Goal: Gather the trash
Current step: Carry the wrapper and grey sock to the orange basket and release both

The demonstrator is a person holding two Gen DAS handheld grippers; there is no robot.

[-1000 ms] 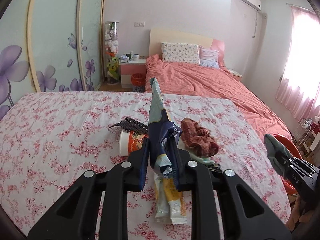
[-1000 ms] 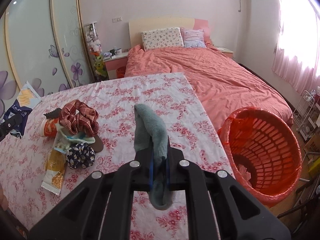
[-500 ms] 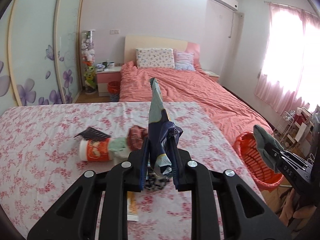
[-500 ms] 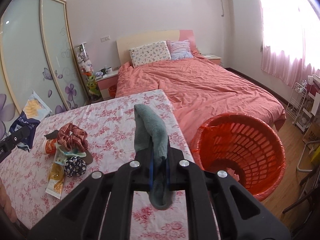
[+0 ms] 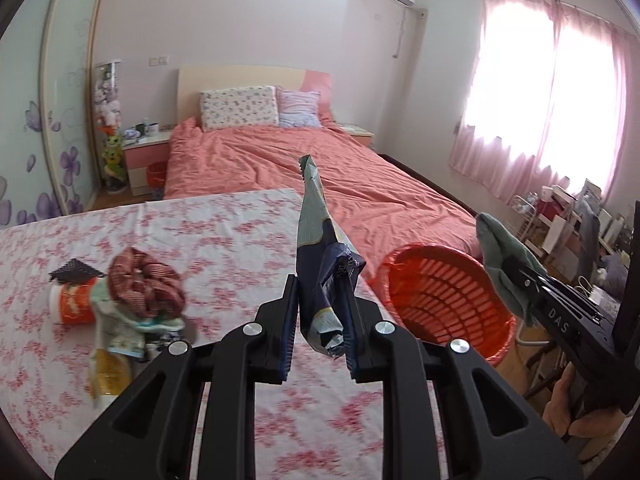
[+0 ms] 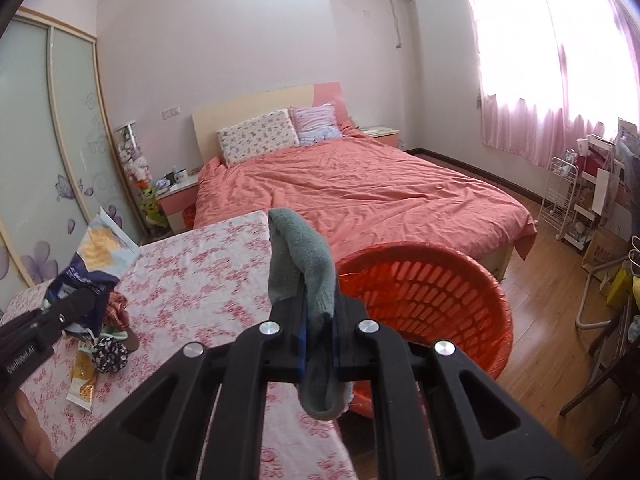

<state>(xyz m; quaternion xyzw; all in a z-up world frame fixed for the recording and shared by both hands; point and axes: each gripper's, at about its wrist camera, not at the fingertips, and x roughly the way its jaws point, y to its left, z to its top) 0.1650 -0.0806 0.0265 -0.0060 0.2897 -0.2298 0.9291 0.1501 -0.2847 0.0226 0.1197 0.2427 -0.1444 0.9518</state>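
Looking along the left gripper (image 5: 318, 312), I see its jaws pinched on a crumpled blue snack wrapper (image 5: 320, 264) that stands upright. Right of it sits the red basket (image 5: 440, 304) beside the floral-covered table (image 5: 224, 240); left of the basket, on the table, lie a plaid scrunchie (image 5: 146, 284) and a cup (image 5: 72, 304).

From the right wrist, the right gripper (image 6: 320, 332) is clamped tight on a grey-green sock (image 6: 304, 268), just left of the red basket (image 6: 432, 296) and level with its rim.
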